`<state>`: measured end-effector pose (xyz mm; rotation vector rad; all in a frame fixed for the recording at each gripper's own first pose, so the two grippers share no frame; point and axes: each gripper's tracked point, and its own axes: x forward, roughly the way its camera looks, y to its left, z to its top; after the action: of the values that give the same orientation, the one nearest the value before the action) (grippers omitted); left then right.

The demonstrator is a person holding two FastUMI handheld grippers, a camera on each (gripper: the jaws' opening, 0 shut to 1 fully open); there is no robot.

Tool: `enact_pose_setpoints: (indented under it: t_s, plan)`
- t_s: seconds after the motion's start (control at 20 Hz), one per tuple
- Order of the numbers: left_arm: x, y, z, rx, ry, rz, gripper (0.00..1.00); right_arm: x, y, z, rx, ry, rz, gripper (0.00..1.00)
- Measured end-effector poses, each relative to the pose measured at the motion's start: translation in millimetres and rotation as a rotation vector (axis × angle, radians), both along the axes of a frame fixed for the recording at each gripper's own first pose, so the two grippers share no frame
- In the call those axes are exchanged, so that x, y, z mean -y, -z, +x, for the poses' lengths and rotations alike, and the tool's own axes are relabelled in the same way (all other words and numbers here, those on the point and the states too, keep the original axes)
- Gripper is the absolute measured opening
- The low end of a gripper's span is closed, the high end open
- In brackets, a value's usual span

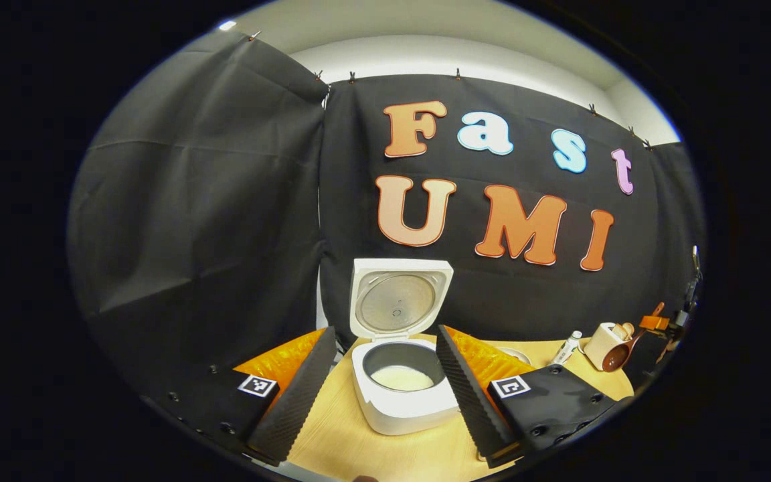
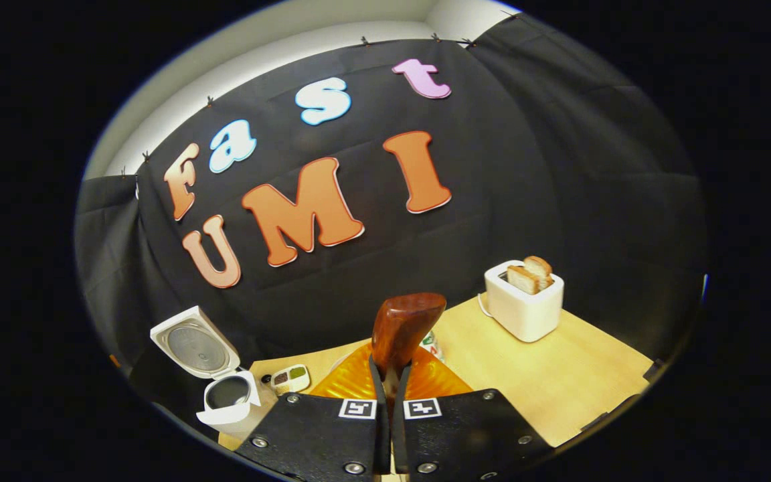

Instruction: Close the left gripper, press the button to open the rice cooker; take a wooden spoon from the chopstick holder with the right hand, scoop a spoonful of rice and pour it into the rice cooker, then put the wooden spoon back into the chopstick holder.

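The white rice cooker (image 1: 404, 402) stands open on the wooden table, its lid (image 1: 399, 301) upright and white rice (image 1: 402, 379) in the pot. My left gripper (image 1: 384, 331) is open, one finger on each side of the cooker, touching nothing. In the right gripper view the cooker (image 2: 228, 402) sits at the lower left. My right gripper (image 2: 391, 369) is shut on the handle of a brown wooden spoon (image 2: 404, 327), whose bowl points up and away. From the left gripper view the spoon (image 1: 618, 357) and the right gripper (image 1: 668, 325) hang at the far right.
A white toaster (image 2: 525, 304) with two bread slices stands at the back right of the table (image 2: 559, 381). A small seasoning dish (image 2: 290, 378) lies beside the cooker, and a small bottle (image 1: 566, 348) lies near the toaster (image 1: 603, 343). Black cloth walls close the back and sides.
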<state>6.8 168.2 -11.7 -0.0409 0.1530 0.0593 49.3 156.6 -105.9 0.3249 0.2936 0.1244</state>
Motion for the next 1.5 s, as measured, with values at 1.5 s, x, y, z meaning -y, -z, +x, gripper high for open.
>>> enact_pose_setpoints:
  t_s: [1.5]
  plan:
    - [39,-9,17,-0.013,0.037,0.037,1.00,45,201,-51,-0.242,0.072,0.016,0.03]
